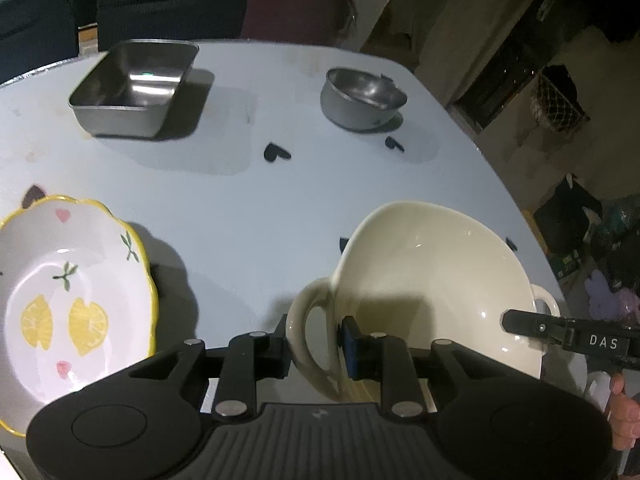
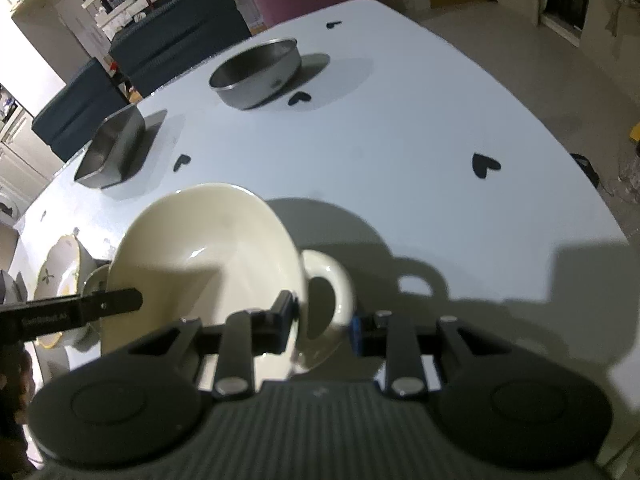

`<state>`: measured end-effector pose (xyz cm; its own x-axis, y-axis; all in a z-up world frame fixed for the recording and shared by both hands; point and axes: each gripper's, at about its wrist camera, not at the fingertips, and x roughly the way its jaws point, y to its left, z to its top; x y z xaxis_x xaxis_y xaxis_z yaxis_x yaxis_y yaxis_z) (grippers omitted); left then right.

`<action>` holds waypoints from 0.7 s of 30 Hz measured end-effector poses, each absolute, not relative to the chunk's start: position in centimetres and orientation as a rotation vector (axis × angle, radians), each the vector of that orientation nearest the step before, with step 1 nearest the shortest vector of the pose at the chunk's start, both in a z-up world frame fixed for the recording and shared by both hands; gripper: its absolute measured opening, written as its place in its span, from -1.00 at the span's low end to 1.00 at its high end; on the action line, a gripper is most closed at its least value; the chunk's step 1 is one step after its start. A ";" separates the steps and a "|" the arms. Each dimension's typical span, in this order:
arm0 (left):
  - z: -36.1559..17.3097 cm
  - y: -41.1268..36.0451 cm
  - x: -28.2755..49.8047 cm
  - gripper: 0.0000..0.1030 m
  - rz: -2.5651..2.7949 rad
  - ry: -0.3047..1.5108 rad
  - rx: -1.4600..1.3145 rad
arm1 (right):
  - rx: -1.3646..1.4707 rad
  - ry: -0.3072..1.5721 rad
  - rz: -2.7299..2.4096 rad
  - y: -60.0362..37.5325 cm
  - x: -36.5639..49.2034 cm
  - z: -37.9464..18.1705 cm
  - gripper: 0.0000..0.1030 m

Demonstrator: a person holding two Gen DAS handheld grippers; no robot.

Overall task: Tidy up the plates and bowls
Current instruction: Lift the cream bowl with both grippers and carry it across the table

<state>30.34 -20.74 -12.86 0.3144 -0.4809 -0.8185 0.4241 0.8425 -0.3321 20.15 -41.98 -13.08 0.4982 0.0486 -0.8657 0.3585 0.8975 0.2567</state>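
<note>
Glossy ceramic cream bowl; brushed-metal tray; table prob. matt.

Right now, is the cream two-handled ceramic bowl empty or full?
Empty: the cream two-handled ceramic bowl shows only bare glazed inside, in both views.

White worktop with metal and ceramic dishes spread across it

The pale, white-topped worktop with rounded corners carries small black heart-shaped marks scattered over its surface. At the far side stands a rectangular stainless-steel tray with deep walls, and well apart from it, further right in the left wrist view, a round stainless-steel bowl. Near the front left lies a scalloped white ceramic plate with a yellow rim and lemon pattern. At the front right is a cream two-handled ceramic bowl, tilted; whether its base touches the surface cannot be told. Each dish casts a shadow on the top.
</note>
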 end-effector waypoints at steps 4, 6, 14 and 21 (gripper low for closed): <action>-11.7 -20.0 30.0 -0.49 -0.592 1.067 -0.078 | 0.430 1.003 -0.194 -41.6 19.8 -11.9 -0.36; -11.1 -19.5 29.8 -0.50 -0.590 1.051 -0.085 | 0.422 0.985 -0.189 -41.2 19.6 -11.3 -0.36; -8.4 -16.9 28.4 -0.51 -0.572 0.973 -0.120 | 0.382 0.909 -0.152 -39.4 18.8 -8.7 -0.37; -6.1 -13.4 26.7 -0.52 -0.533 0.911 -0.163 | 0.365 0.856 -0.119 -37.2 17.9 -6.5 -0.37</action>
<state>26.69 -13.45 -6.07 0.4945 -0.5043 -0.7079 0.3698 0.8592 -0.3537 17.94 -37.25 -6.51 0.6532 0.0430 -0.7560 0.2473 0.9315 0.2667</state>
